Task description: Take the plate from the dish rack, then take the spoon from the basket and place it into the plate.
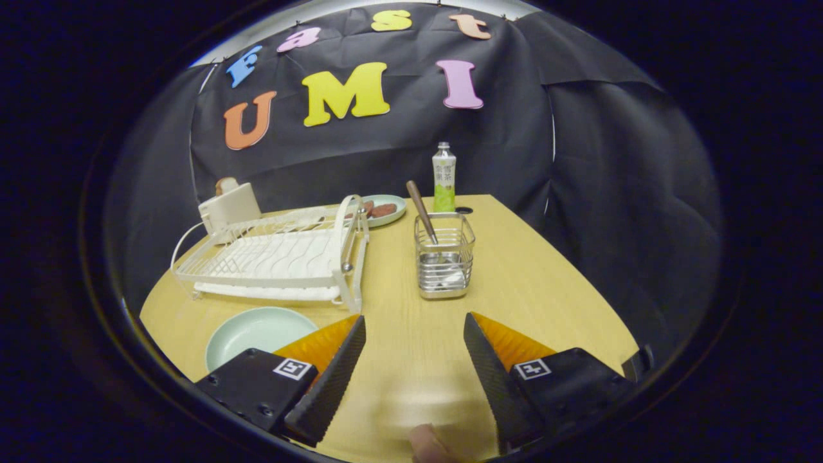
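Observation:
A pale green plate (257, 333) lies flat on the wooden table (546, 289), just in front of the white wire dish rack (283, 257) and to the left of my left finger. The rack holds no dishes. A spoon (421, 211) with a brown handle stands tilted in a metal wire basket (443, 265), straight ahead beyond my fingers. My gripper (415, 328) is open, with only bare table between the fingers.
Behind the rack stand a white toaster (229, 204) and a second plate (386, 209) with food on it. A green-labelled bottle (443, 179) stands at the back of the table. A fingertip (427, 445) shows near the gripper's base.

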Tool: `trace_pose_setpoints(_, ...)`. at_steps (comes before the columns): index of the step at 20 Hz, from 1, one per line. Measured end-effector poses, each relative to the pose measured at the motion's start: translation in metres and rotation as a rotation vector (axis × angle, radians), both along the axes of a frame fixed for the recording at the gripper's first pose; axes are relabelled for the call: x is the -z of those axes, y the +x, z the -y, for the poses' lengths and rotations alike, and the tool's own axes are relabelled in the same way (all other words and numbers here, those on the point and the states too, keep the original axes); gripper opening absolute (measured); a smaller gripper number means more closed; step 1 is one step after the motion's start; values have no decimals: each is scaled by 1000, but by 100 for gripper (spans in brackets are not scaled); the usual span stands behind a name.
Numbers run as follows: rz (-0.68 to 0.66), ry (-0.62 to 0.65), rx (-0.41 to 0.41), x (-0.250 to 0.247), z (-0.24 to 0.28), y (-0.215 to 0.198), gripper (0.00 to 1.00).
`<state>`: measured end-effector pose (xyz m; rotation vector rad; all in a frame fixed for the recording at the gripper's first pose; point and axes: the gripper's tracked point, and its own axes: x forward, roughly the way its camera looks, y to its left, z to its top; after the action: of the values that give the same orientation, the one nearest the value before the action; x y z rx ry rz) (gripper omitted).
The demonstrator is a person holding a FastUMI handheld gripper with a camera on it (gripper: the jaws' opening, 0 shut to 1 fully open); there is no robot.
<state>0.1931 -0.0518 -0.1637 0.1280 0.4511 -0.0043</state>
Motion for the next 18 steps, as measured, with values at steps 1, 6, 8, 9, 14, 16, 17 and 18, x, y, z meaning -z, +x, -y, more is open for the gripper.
trace_pose_setpoints(1,8,-12,3,-6,5,6,99)
trace_pose_setpoints(6,18,-71,-2,-37,12,51,99)
trace_pose_setpoints(8,35,-88,-7,-53,11,77,99)
trace_pose_setpoints(9,43,-94,-8,-59,9,91,99)
trace_pose_setpoints(14,-17,-95,27,-71,17,151,99)
trace_pose_setpoints(16,-17,-97,36,-73,20,171,99)
trace_pose_setpoints(17,-18,-115,42,-71,22,179,98)
trace_pose_setpoints(18,-25,-128,36,-68,21,186,97)
